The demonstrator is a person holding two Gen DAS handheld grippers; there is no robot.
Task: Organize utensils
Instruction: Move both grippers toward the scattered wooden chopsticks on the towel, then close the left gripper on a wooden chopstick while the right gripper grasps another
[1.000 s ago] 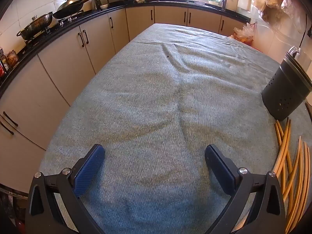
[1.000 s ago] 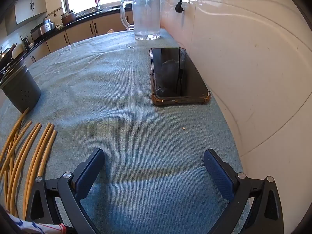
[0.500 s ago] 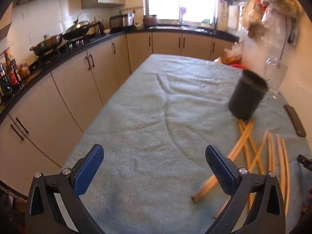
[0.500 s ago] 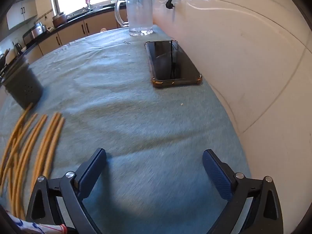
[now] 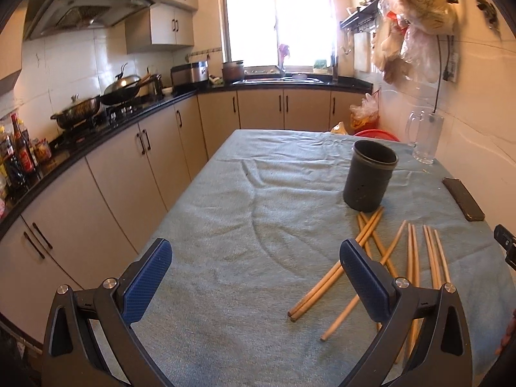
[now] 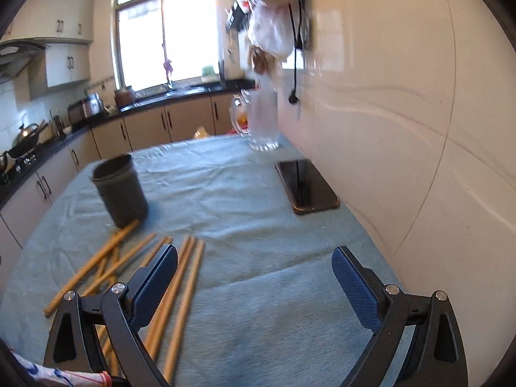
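Note:
Several wooden chopsticks [image 5: 380,254] lie scattered on the blue-green tablecloth [image 5: 245,251]; they also show in the right wrist view [image 6: 180,277]. A dark round utensil holder [image 5: 369,175] stands upright just beyond them, also visible in the right wrist view [image 6: 120,190]. My left gripper [image 5: 254,274] is open and empty above the cloth, left of the chopsticks. My right gripper [image 6: 254,280] is open and empty, its left finger [image 6: 154,285] over the rightmost chopsticks.
A dark phone [image 6: 306,185] lies near the wall on the right, also in the left wrist view [image 5: 462,198]. A glass mug [image 6: 261,122] stands at the table's far right. Kitchen counters with pans [image 5: 96,103] run along the left.
Both grippers have tilted up and pulled back, so more of the kitchen shows. The chopsticks and holder now sit nearer the centre of both views. Jaws stay open.

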